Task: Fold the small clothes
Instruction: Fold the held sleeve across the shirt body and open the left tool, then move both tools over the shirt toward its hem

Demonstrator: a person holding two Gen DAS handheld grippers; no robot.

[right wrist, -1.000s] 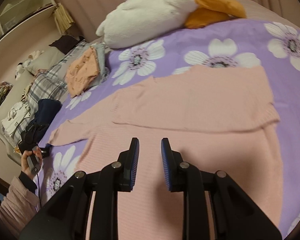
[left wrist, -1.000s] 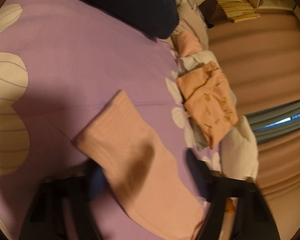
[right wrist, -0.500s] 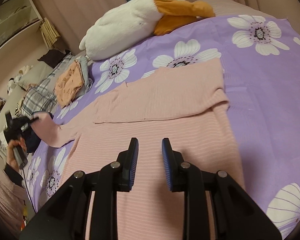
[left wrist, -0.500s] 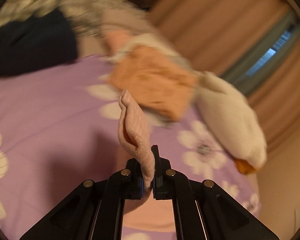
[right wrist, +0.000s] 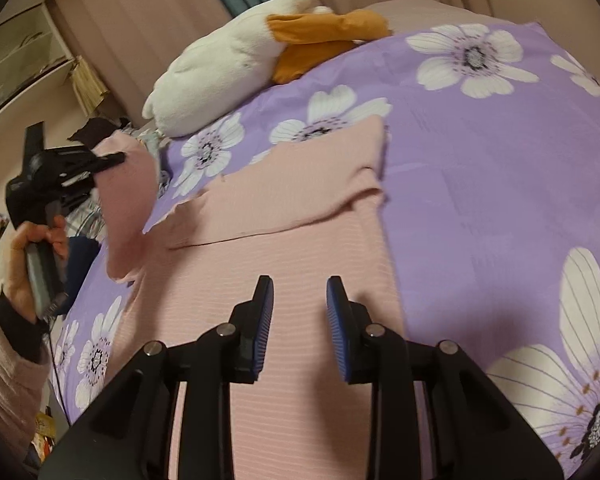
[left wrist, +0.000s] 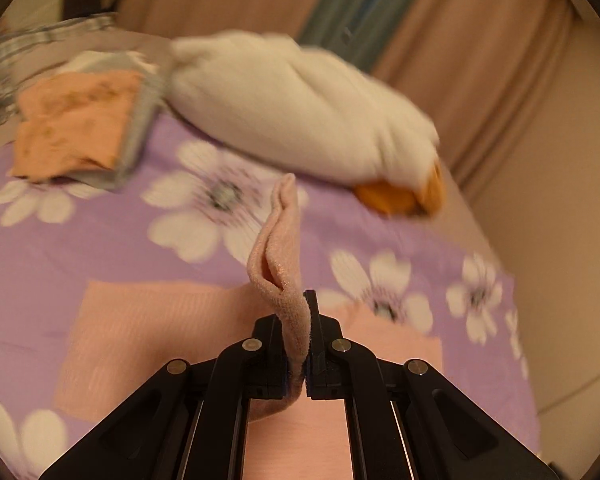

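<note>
A pink ribbed top (right wrist: 284,264) lies spread on the purple flowered bedcover (right wrist: 480,168), one sleeve folded across its upper part. My left gripper (left wrist: 300,344) is shut on the cuff of the other pink sleeve (left wrist: 278,248) and holds it lifted above the bed. In the right wrist view the left gripper (right wrist: 112,158) shows at the left with the sleeve (right wrist: 128,196) hanging from it. My right gripper (right wrist: 300,320) is open and empty, low over the top's body.
A white plush duck (left wrist: 292,108) with an orange beak lies along the far side of the bed, also in the right wrist view (right wrist: 228,64). A stack of folded clothes (left wrist: 76,120) sits at the far left. Curtains hang behind.
My left gripper closed on the sleeve cuff, lifted it off the bed and swung it towards the top's body. My right gripper moved slightly over the top and stayed open.
</note>
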